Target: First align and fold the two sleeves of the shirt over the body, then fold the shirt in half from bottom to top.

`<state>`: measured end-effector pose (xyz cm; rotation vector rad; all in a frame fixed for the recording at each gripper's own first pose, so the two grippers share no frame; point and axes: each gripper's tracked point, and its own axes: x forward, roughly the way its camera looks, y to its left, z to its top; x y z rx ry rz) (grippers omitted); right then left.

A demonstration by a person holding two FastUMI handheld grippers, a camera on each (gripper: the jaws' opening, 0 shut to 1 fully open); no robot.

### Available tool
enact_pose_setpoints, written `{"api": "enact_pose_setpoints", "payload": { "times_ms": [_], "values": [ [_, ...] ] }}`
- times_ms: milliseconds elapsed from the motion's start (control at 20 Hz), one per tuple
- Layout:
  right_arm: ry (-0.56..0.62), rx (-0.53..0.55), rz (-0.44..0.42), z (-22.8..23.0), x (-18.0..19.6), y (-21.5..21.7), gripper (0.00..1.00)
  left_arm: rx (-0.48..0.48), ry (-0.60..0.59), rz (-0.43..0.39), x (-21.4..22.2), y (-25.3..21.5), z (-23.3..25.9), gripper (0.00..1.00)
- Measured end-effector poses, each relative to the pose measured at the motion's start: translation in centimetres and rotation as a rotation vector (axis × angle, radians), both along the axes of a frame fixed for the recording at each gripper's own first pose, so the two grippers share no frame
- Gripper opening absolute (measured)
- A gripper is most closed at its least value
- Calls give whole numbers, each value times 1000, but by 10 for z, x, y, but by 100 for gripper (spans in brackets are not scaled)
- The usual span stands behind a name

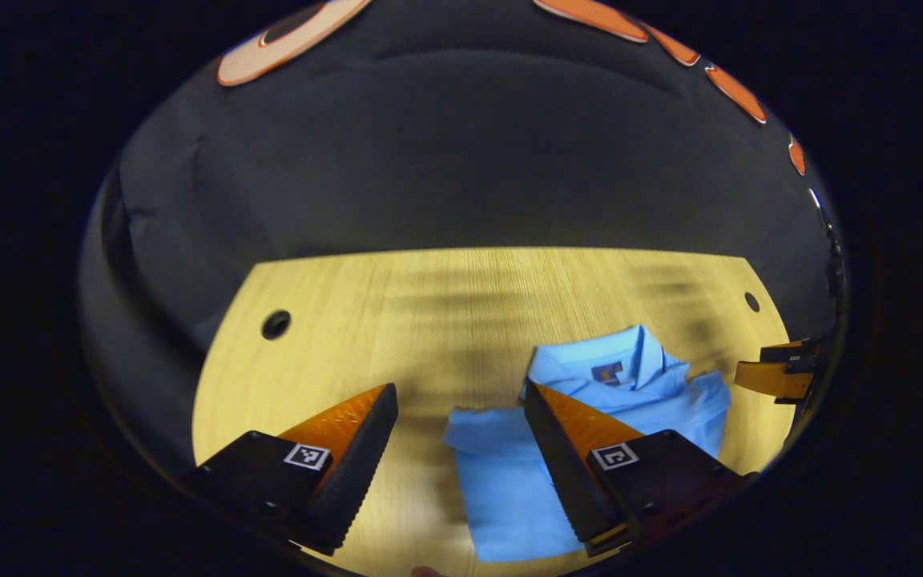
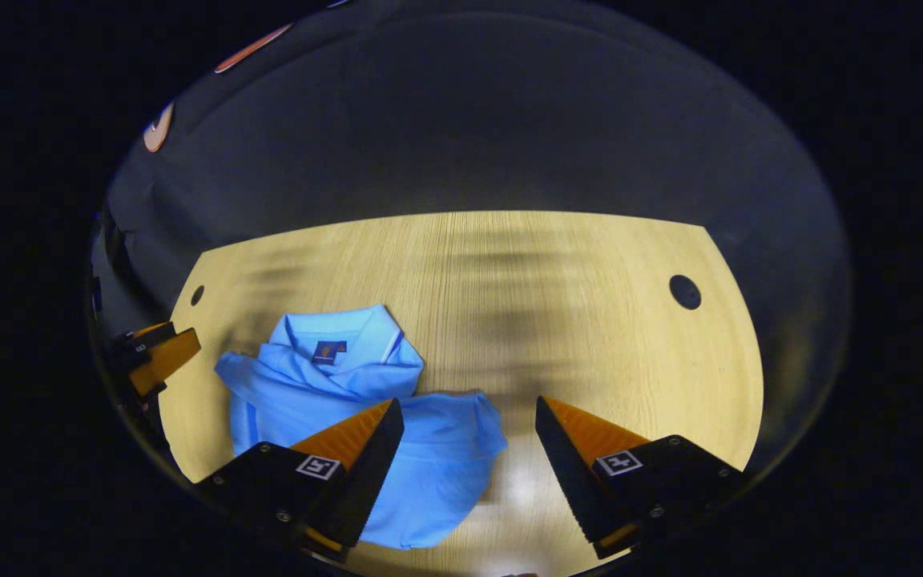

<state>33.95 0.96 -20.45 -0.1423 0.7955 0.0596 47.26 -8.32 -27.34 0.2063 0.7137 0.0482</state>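
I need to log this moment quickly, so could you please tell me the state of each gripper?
Left gripper: open, holding nothing, above the blue polo shirt.
Right gripper: open, holding nothing.

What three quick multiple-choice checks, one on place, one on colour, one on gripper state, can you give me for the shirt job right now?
1. Where does the shirt lie?
A. on the wooden table
B. on the floor
C. draped over a chair

2. What colour is the shirt?
A. red
B. light blue
C. white

3. How do the right gripper and the left gripper stand?
A. both shut on the shirt
B. one shut on a sleeve
C. both open, holding nothing

Answers: 1 A, the cloth lies on the wood top; 2 B, it is light blue in both views; 3 C, each pair of fingers stands wide apart above the shirt.
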Motion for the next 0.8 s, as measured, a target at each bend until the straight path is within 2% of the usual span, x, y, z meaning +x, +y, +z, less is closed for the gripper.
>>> {"api": "enact_pose_setpoints", "payload": {
  "times_ms": [250,400,600,700,800],
  "values": [
    [-240,19,41,93,-52,20,99,-16,-269,-45,-55,-16,129,100],
    [-395,27,80,145,-102,36,99,-38,-398,-77,-104,-24,173,100],
    [-505,87,99,171,-180,55,99,-10,-543,-96,-171,-16,219,100],
    [-556,107,95,185,-224,58,99,6,-582,-99,-217,-7,241,100],
    [-586,133,90,180,-256,57,99,20,-605,-104,-260,5,249,100]
  ]
}}
